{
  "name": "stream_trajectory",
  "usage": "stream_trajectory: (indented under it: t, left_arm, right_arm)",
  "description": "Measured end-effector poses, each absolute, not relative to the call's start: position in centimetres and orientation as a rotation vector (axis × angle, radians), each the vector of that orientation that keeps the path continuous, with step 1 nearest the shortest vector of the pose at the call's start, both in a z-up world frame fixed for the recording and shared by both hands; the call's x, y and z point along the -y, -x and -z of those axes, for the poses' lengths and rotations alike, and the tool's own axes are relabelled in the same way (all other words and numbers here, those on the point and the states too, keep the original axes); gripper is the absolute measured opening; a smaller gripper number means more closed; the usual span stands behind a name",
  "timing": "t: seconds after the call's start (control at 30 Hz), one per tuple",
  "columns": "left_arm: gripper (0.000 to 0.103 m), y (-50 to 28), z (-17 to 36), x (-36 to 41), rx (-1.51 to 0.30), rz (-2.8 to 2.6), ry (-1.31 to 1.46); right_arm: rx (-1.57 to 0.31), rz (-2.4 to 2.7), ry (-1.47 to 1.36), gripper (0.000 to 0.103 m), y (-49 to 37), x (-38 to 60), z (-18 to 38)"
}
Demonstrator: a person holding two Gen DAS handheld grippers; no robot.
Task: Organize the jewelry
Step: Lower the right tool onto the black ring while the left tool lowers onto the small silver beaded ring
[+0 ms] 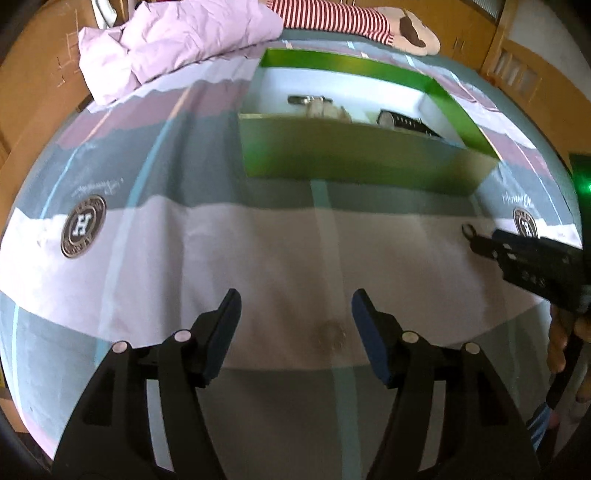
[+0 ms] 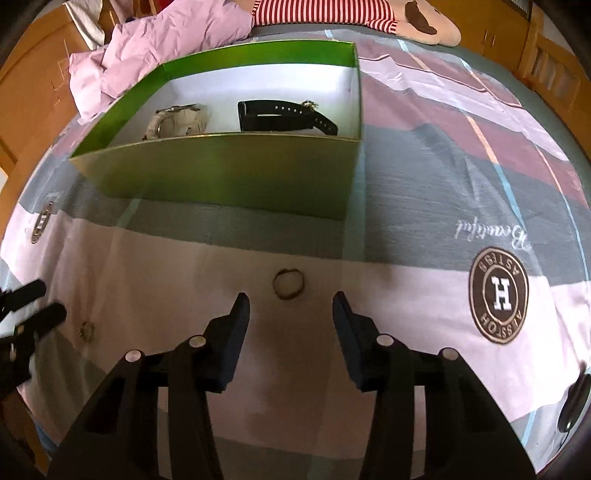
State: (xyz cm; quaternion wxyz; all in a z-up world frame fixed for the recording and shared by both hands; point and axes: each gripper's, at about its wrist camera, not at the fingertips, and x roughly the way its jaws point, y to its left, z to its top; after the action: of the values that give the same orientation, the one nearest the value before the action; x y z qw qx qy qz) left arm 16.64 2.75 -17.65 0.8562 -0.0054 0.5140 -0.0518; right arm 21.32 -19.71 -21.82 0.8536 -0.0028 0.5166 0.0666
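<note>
A green box point(image 2: 221, 173) with a white inside stands on the bed sheet, holding a beige watch point(image 2: 177, 120) and a black watch point(image 2: 284, 116). A thin dark ring point(image 2: 289, 283) lies on the sheet just ahead of my right gripper point(image 2: 291, 306), which is open with nothing between its fingers. My left gripper point(image 1: 295, 310) is open too, low over the sheet, and a small blurred beaded ring point(image 1: 330, 334) lies between its fingers, untouched. The left wrist view also shows the box point(image 1: 354, 162), the right gripper point(image 1: 480, 245) and the dark ring point(image 1: 468, 229) at the right.
A crumpled pink duvet point(image 1: 166, 40) and a plush toy in red-and-white stripes point(image 2: 332, 11) lie behind the box. Wooden bed rails point(image 2: 546, 55) ring the mattress. Round brown logos point(image 2: 498, 295) are printed on the sheet. A dark object point(image 2: 574, 402) sits at the right edge.
</note>
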Motion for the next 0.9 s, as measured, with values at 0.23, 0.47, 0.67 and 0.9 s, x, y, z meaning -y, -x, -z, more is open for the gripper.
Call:
stream_trajectory:
  t: [0.23, 0.47, 0.67, 0.9]
  left_arm:
    - [0.066, -16.4, 18.3, -2.1, -1.095, 0.118, 0.001]
    - [0.068, -16.0, 18.5, -3.2, -1.095, 0.101, 0.013]
    - [0.068, -16.0, 19.1, -2.8, -1.106, 0.109, -0.003]
    - [0.068, -16.0, 20.1, -1.1, -1.118, 0.143, -0.052]
  right_arm:
    - [-1.090, -0.153, 0.075, 0.047, -23.1, 18.0, 22.9]
    - [-1.178, -0.454, 0.043, 0.041, -19.6, 16.0, 22.5]
    - [-1.099, -0.301, 0.117, 0.041, -20.0, 16.5, 21.0]
    - [-1.093, -0.195, 0.097, 0.041, -22.2, 15.8, 22.3]
